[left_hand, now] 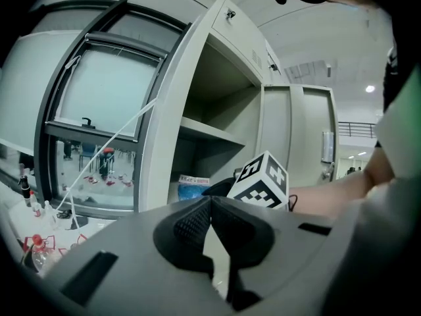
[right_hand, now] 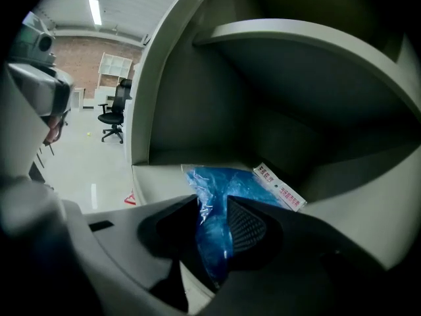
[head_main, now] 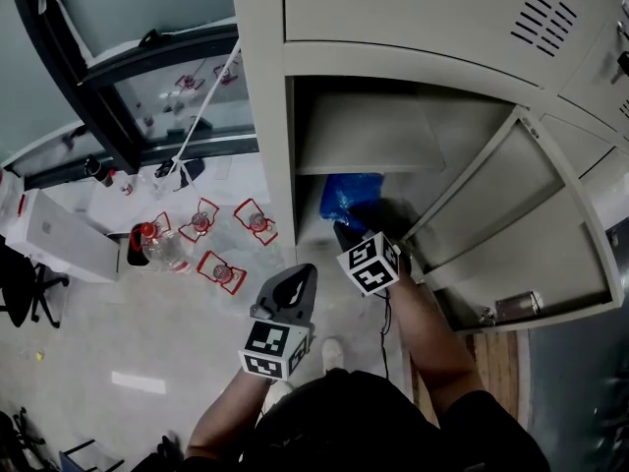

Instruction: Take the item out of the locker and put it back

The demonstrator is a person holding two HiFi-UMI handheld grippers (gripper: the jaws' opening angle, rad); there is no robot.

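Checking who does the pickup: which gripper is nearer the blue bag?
Right. The right gripper is inside the locker, pinching the bag; the left gripper hangs outside, short of it, shut.

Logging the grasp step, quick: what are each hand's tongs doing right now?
Left tongs: closed, nothing between them.
Right tongs: closed on the blue plastic bag.
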